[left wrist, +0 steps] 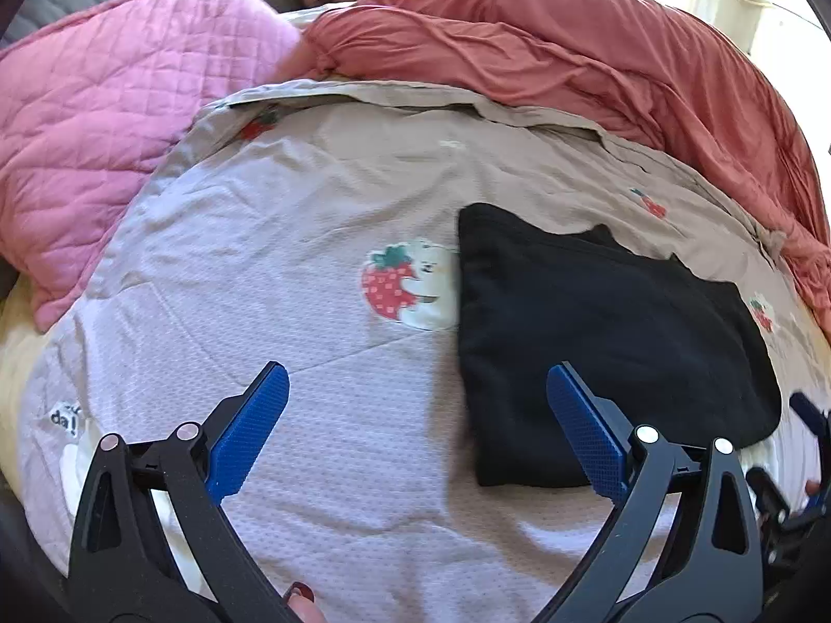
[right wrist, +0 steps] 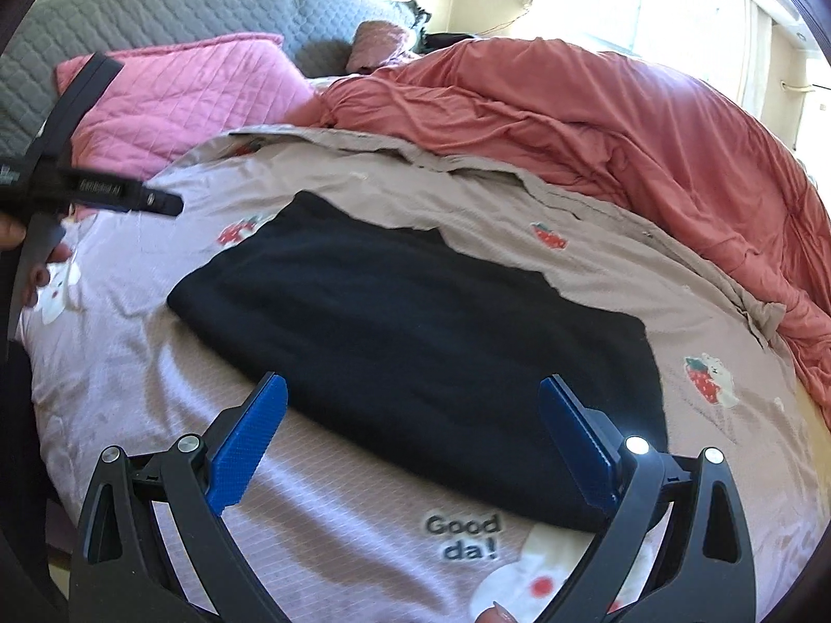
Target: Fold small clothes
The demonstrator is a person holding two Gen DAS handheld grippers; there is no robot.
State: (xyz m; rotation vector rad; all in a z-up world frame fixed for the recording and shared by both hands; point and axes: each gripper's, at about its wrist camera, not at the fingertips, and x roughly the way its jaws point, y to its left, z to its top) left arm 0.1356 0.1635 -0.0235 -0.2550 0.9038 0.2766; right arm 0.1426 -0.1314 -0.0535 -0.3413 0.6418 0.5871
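Both claws wide and empty over a dark garment on the bed

The black garment [right wrist: 415, 332] lies flat on the printed sheet [right wrist: 130, 363], just short of the coral duvet [right wrist: 623, 119], likely spread so its edges can be pinched; the right claw [right wrist: 413, 441] hovers at its near hem, the left claw [left wrist: 418, 431] beside its left edge; it seems part-folded, hard to tell

The folded garment [right wrist: 415, 342] lies on the bedsheet [right wrist: 156, 389], before the duvet [right wrist: 597, 119].
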